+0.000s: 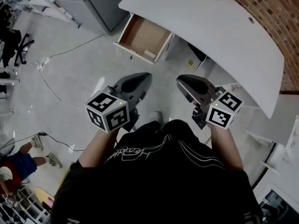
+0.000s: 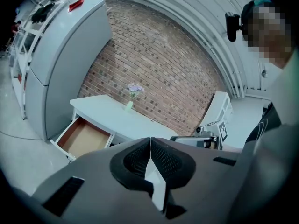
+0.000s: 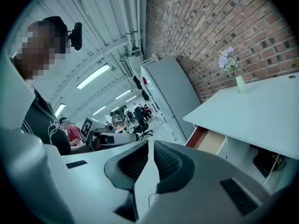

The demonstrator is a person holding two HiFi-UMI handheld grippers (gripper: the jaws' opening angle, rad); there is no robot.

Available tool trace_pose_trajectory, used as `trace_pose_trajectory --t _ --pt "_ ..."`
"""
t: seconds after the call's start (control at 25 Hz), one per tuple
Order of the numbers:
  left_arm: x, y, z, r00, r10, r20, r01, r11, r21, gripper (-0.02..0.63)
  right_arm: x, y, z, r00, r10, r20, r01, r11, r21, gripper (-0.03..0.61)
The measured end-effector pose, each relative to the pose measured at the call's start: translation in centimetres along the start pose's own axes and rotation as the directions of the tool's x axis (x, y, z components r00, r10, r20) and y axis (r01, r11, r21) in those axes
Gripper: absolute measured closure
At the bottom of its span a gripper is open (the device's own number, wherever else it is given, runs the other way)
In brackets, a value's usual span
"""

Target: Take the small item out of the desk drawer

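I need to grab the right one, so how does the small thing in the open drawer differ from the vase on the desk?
The small item lies in a corner of the open drawer; the vase stands upright on the desk top. The small item is pale tan; the vase is pale green and holds lilac flowers. Shared: neither is touched; the left gripper and right gripper, both shut, are well back.

An open-plan lab or office hall: brick wall (image 1: 275, 13) at 1 o'clock behind a white bench (image 1: 219, 31), tall grey cabinet (image 1: 93, 3) at 11, cables (image 1: 49, 85) across the pale floor (image 1: 28, 101) at 9, ceiling strip lights (image 3: 95, 76)
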State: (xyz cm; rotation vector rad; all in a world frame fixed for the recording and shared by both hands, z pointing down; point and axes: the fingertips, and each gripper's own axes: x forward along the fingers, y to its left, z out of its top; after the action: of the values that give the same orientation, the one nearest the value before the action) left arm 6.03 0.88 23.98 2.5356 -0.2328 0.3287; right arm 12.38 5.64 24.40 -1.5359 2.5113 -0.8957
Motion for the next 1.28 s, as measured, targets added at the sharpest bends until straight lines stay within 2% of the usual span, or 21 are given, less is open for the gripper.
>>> trace_pose_trajectory --t 0.16,0.4,0.56,0.8,0.92,1.04,1.12,1.28 --pt "0.4 3.2 0.2 1.000 0.018 -0.013 -0.018 1.000 -0.002 0.591 3.0 -2.1 -0.9 0.999 0.001 -0.049 -0.001 1.000 0.015 0.518" --pt "1.1 8.7 -0.2 0.997 0.078 -0.012 -0.079 0.994 -0.078 0.591 7.7 -6.1 -1.9 0.992 0.023 -0.122 -0.015 0.998 0.064 0.518" --pt "2.4 13.3 0.7 0.994 0.109 -0.002 -0.109 0.990 -0.087 0.591 12.2 -9.5 -1.7 0.986 0.037 -0.163 -0.024 0.996 0.082 0.518" --pt "4.7 20.3 1.9 0.985 0.169 -0.031 -0.172 0.974 -0.149 0.591 19.5 -15.0 -1.9 0.963 0.031 -0.267 -0.019 0.999 0.048 0.517" --pt "5.5 23.0 1.8 0.980 0.191 -0.047 -0.197 0.963 -0.185 0.591 22.4 -17.8 -3.3 0.942 0.020 -0.336 -0.005 0.999 0.046 0.517" --pt "5.7 25.3 0.7 0.976 0.209 -0.064 -0.218 0.948 -0.233 0.589 25.4 -20.4 -5.5 0.909 -0.003 -0.417 0.006 1.000 0.006 0.507" --pt "5.9 26.8 0.0 0.973 0.218 -0.068 -0.229 0.939 -0.256 0.591 27.5 -22.0 -6.9 0.881 -0.023 -0.472 0.006 0.999 -0.038 0.422" --pt "6.2 29.5 -1.0 0.968 0.238 -0.074 -0.249 0.927 -0.281 0.591 30.7 -24.6 -9.6 0.825 -0.060 -0.562 -0.007 0.993 -0.117 0.398"
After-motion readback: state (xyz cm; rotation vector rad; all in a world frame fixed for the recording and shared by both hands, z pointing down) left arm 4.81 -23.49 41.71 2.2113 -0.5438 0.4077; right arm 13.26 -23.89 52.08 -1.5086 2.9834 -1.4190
